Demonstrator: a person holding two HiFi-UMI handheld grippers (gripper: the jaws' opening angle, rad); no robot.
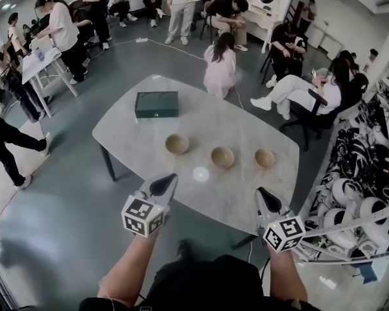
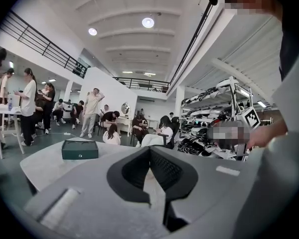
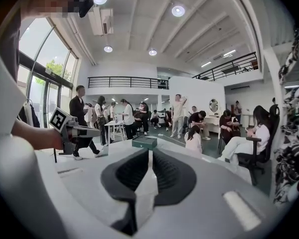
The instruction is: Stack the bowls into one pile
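Across the middle of the tabletop (image 1: 246,118) three bowls (image 1: 222,157) sit apart in a row. None is stacked yet, so all the piling is left to you. One box (image 1: 157,104) lies near the far left corner. Your left gripper (image 1: 163,185) and right gripper (image 1: 267,199) hover at the near edge, jaws closed on nothing.

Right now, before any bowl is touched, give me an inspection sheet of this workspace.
Surface: grey table.
Job's things: left bowl, middle bowl, right bowl; in a row, apart, unstacked.
Clutter: green box near the far edge.
Grippers: left gripper and right gripper shut, empty, at the near side.
Cables: white cable on the floor beyond.
Surroundings: people all round; rack of white gear at right.
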